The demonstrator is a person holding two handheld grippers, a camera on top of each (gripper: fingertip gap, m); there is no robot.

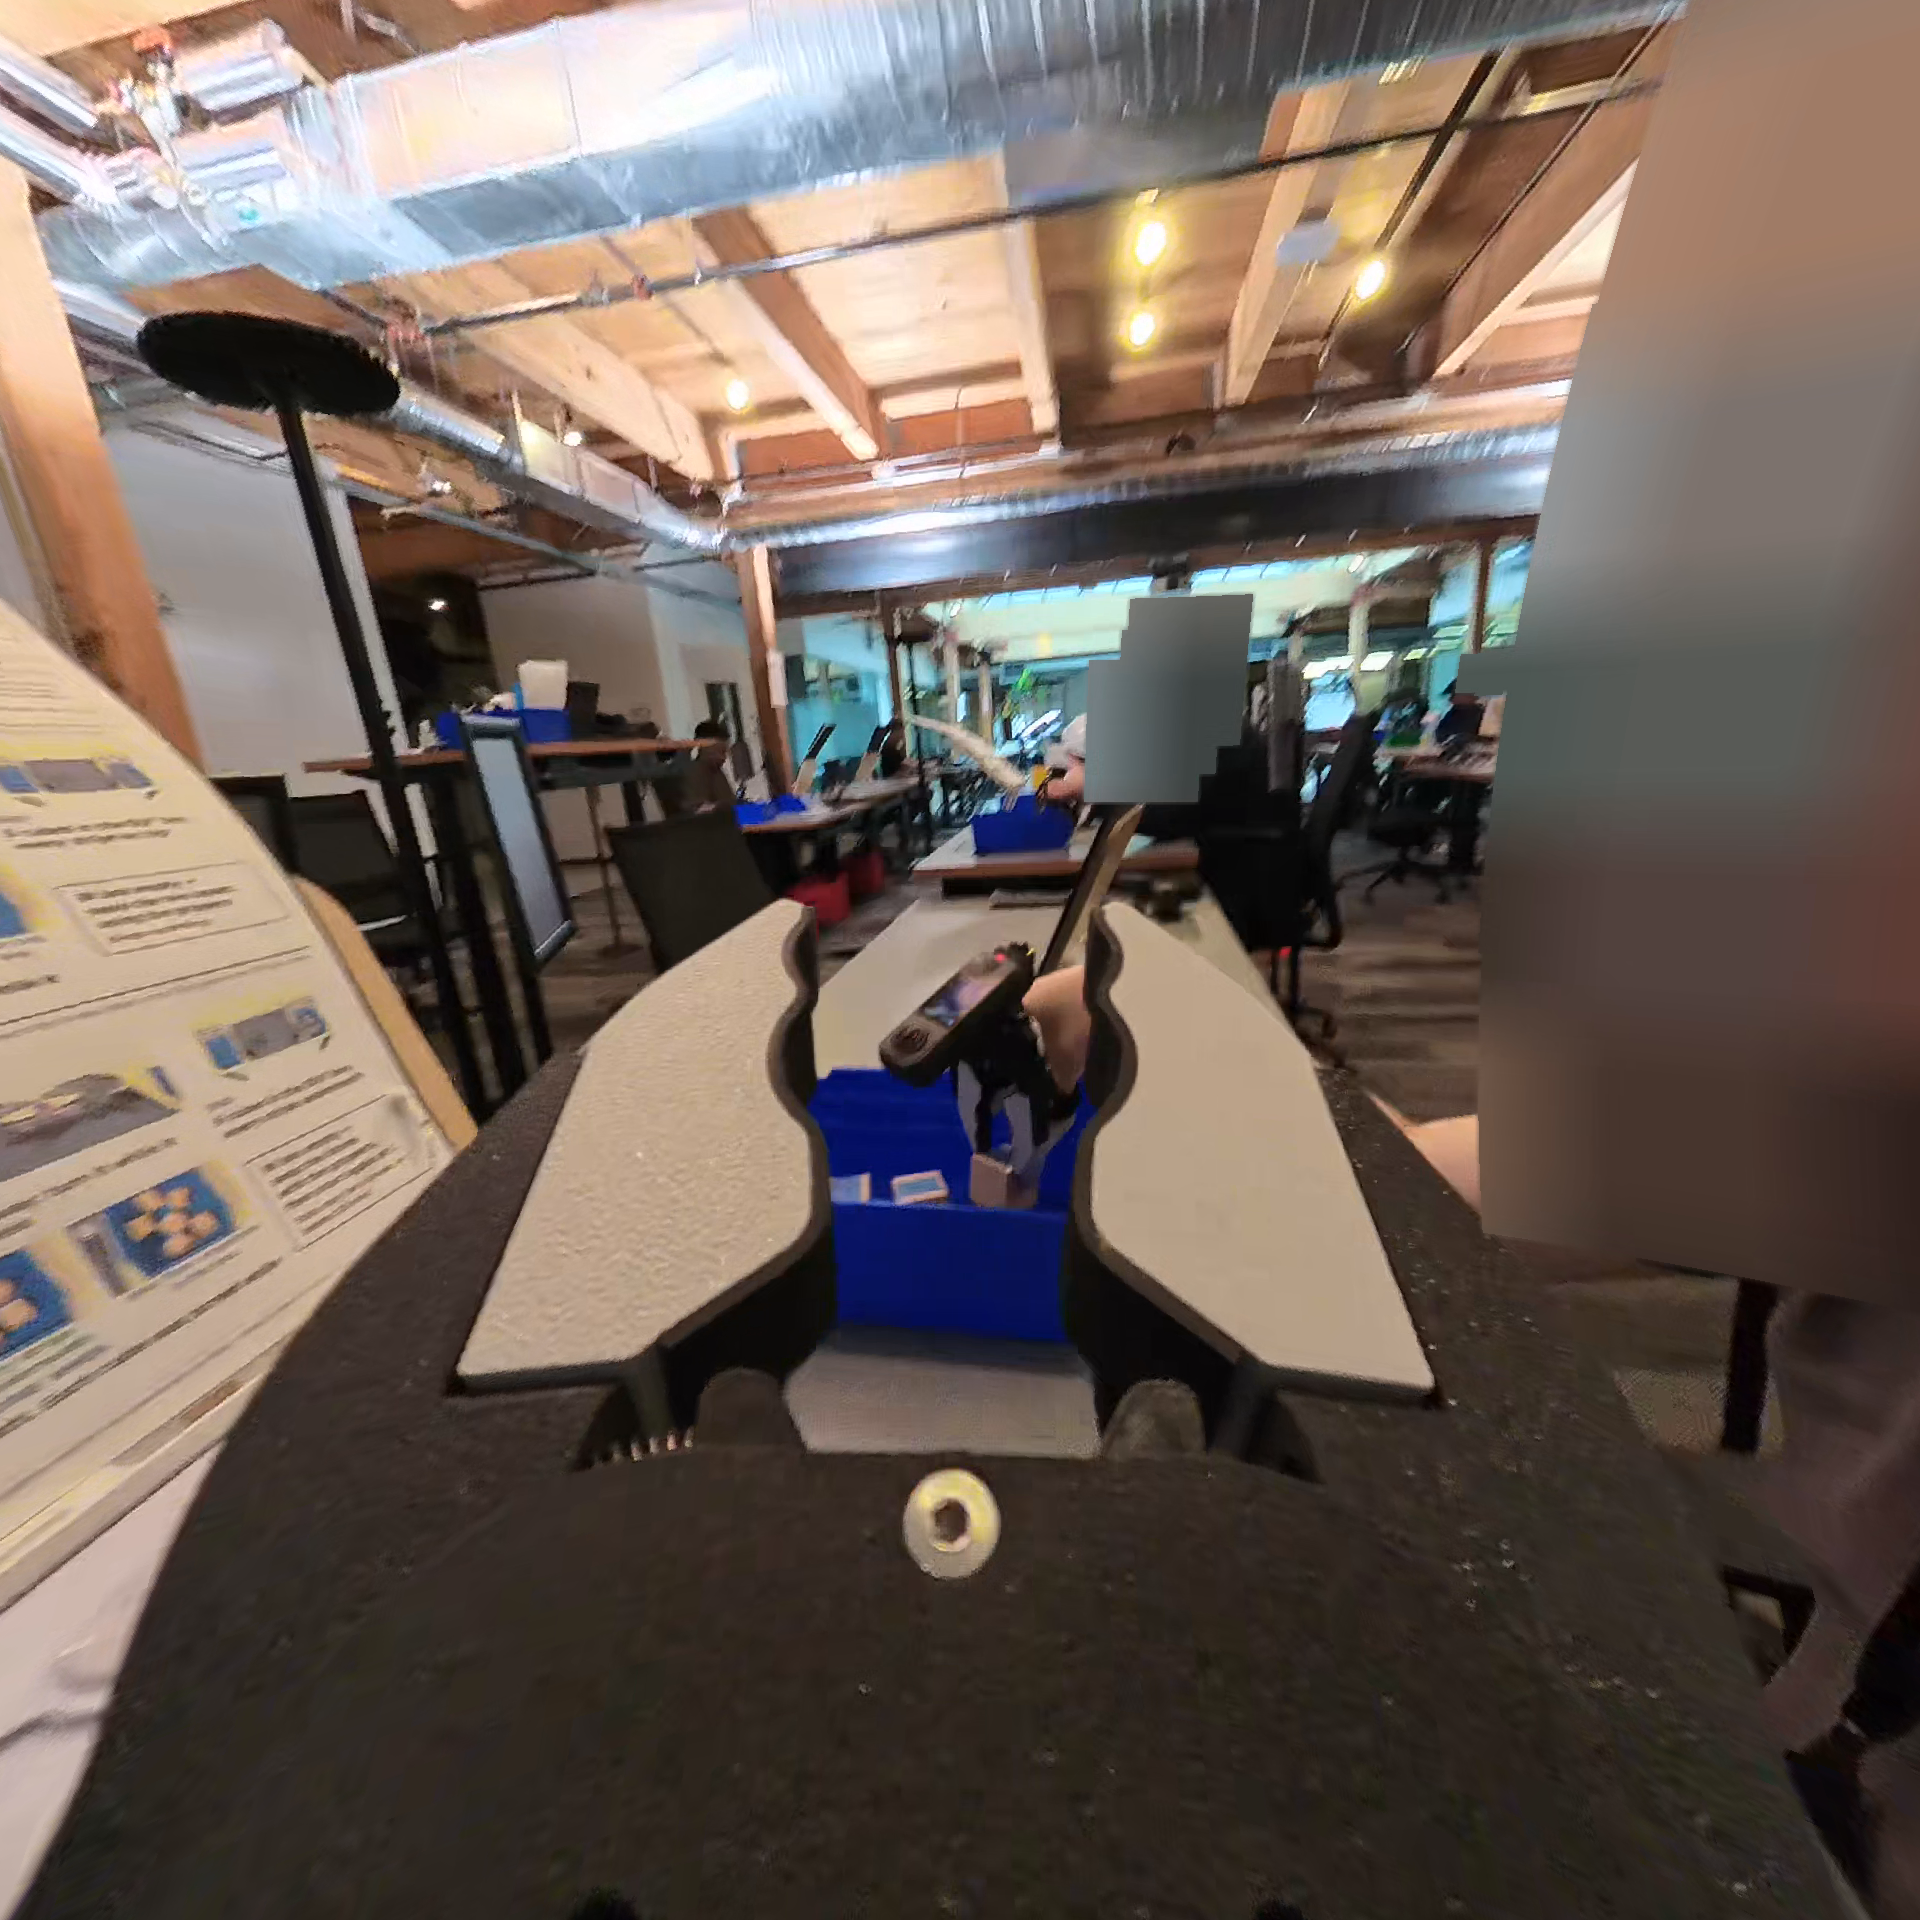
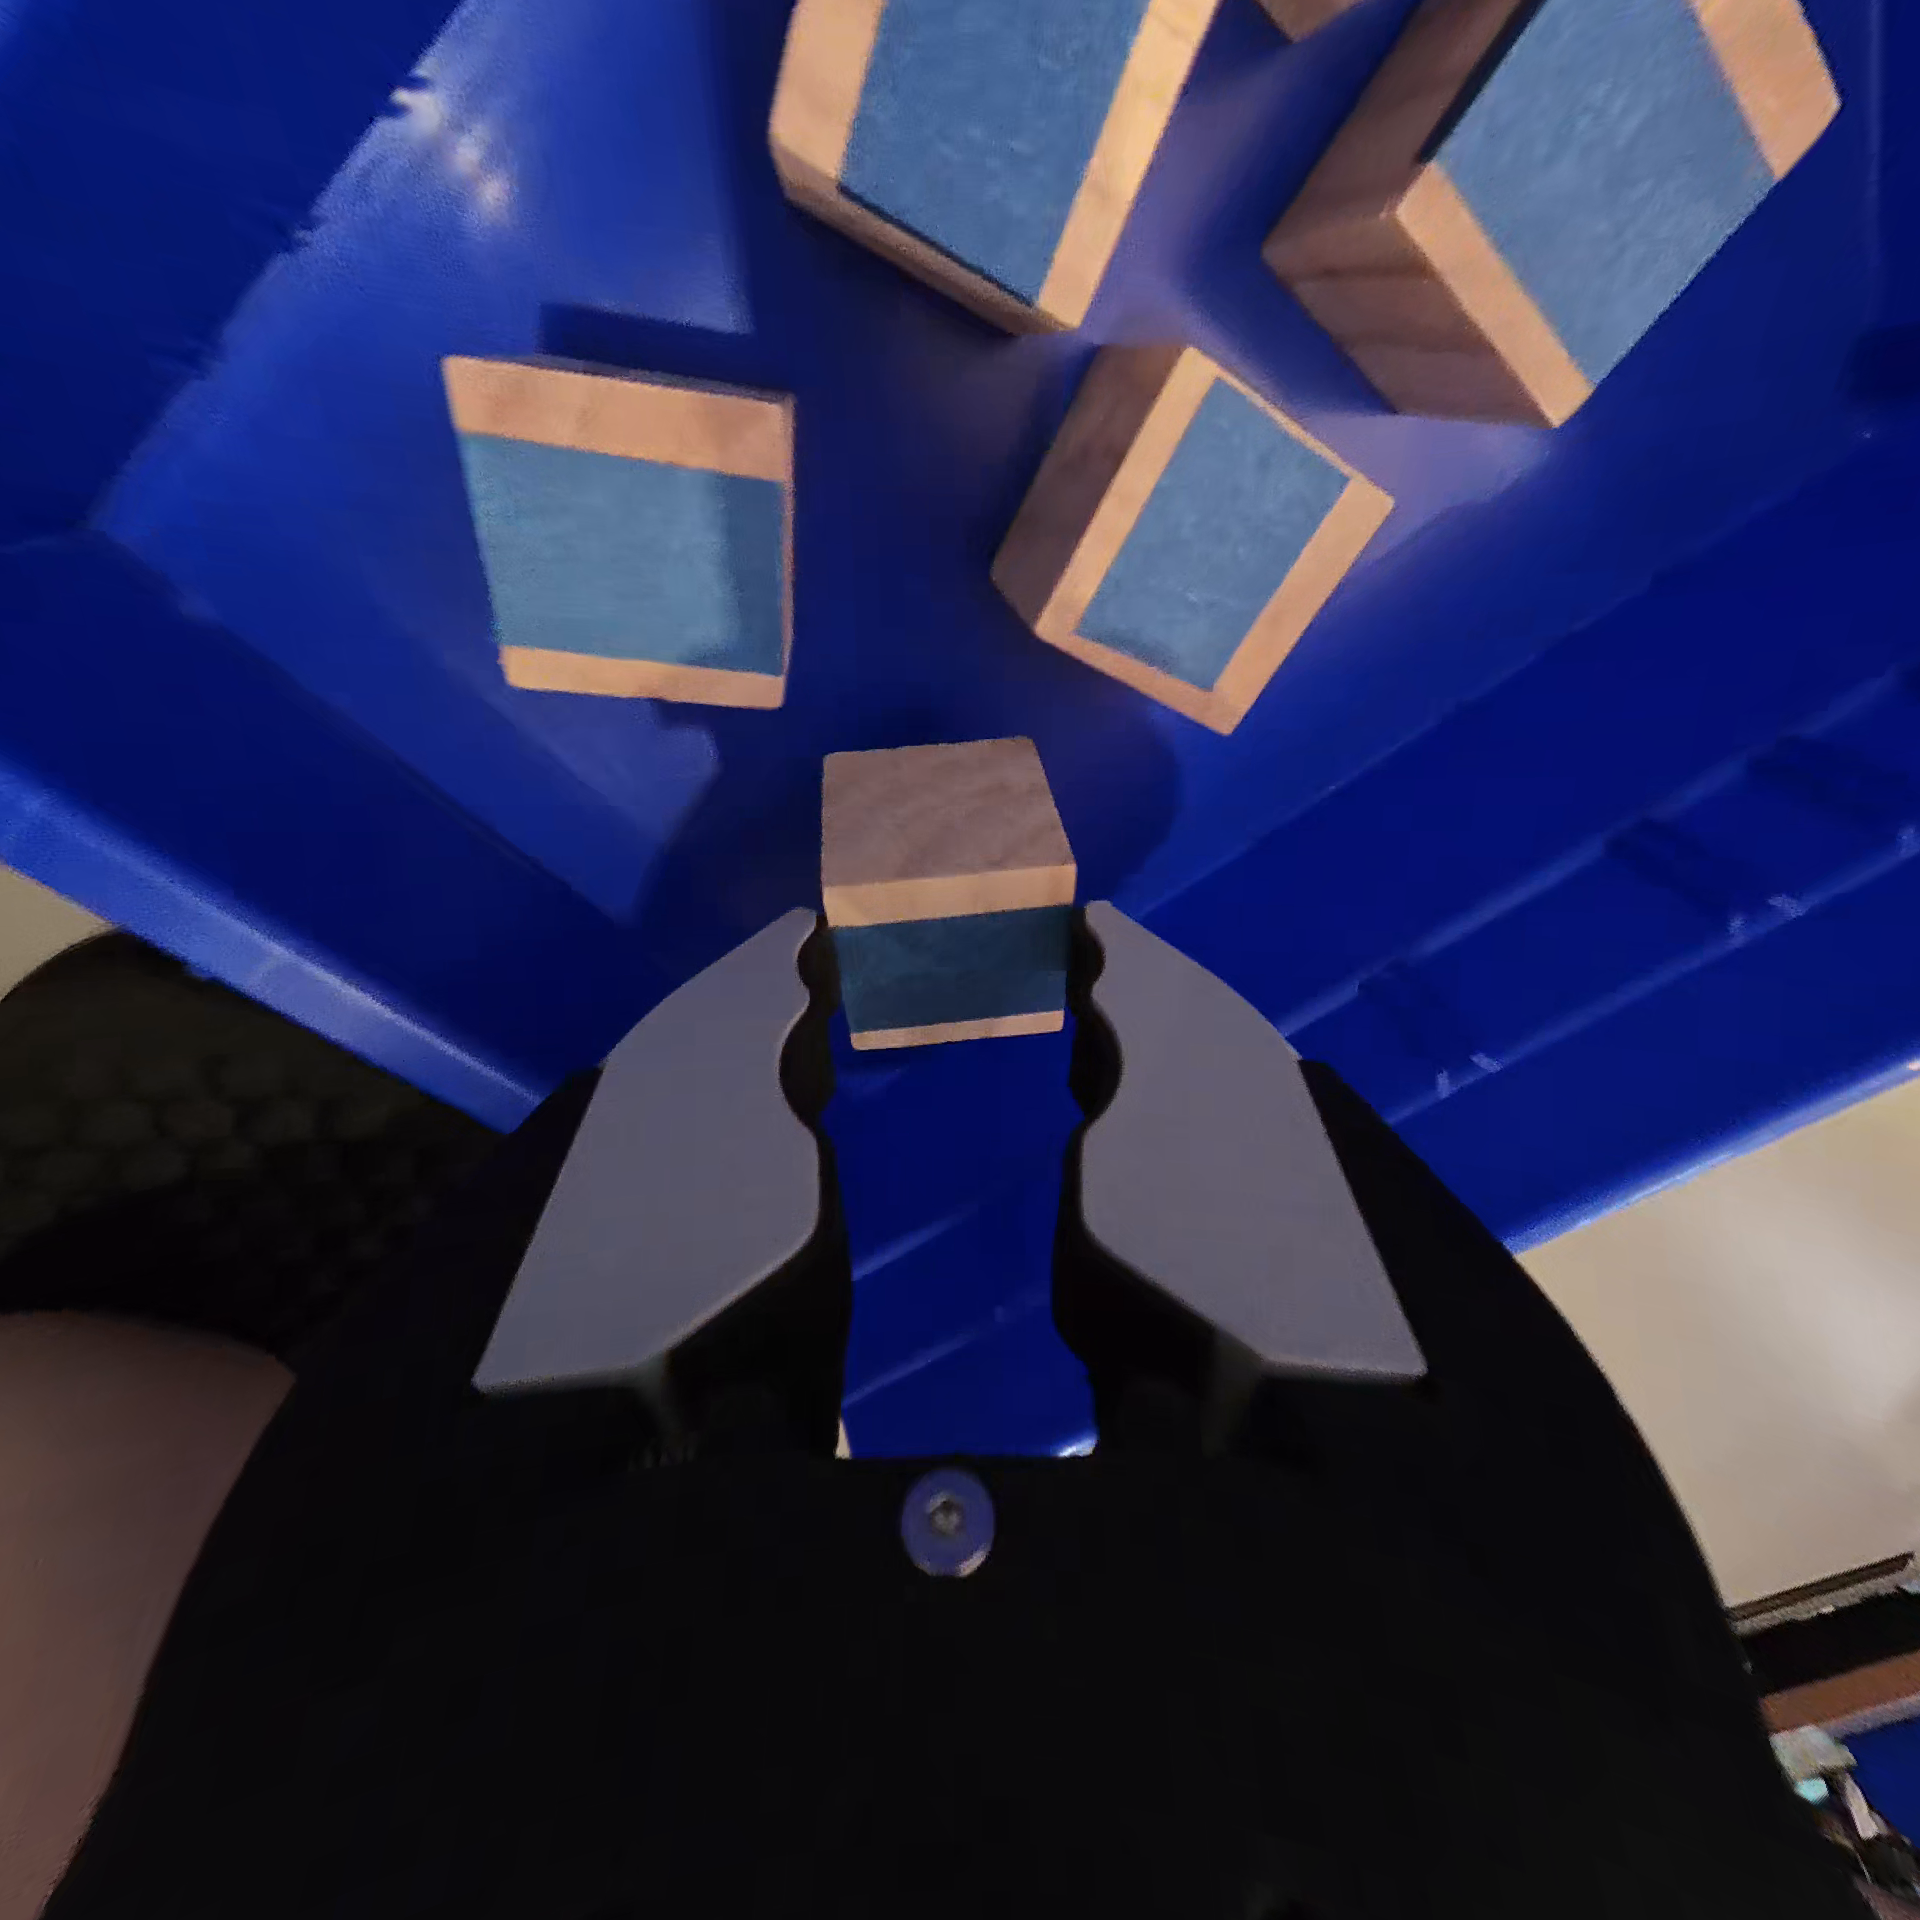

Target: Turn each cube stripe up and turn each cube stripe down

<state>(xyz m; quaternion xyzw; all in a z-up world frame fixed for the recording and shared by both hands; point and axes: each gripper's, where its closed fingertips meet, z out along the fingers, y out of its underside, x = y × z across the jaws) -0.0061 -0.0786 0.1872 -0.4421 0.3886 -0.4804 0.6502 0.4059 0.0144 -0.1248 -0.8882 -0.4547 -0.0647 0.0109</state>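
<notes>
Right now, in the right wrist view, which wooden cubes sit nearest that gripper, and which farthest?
From the right gripper:
1. Held cube, between the fingertips.
2. Cube on the left and the cube up and right, both on the blue bin floor: too close to rank.
3. Top centre cube, farthest.

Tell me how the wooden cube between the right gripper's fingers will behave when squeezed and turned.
The wooden cube looks solid with flat faces, so it is probably stiff and unlikely to roll. The right gripper grips it only at the fingertips, so it may pivot. Its blue stripe looks smooth, possibly somewhat slippery.
</notes>
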